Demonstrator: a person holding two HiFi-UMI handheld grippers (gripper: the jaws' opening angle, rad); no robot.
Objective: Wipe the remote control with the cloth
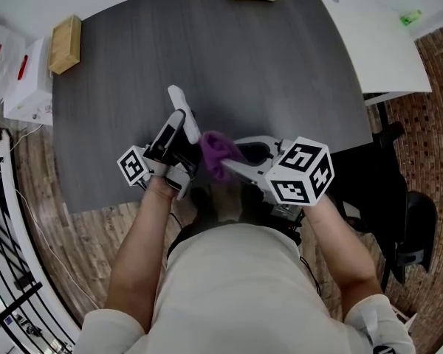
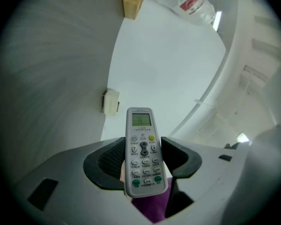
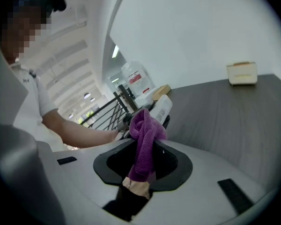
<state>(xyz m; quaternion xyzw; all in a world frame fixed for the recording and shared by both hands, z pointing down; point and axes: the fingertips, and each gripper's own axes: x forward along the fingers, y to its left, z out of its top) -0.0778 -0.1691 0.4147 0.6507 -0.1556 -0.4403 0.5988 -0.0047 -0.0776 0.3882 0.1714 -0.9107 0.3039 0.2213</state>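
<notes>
The left gripper (image 2: 143, 162) clamps its 2 jaws on the remote control's (image 2: 140, 125) long sides above the grey table's (image 1: 244, 65) near edge, while the right gripper (image 3: 143, 162) pinches the purple cloth (image 3: 147, 132) bunched against the remote's back.
</notes>
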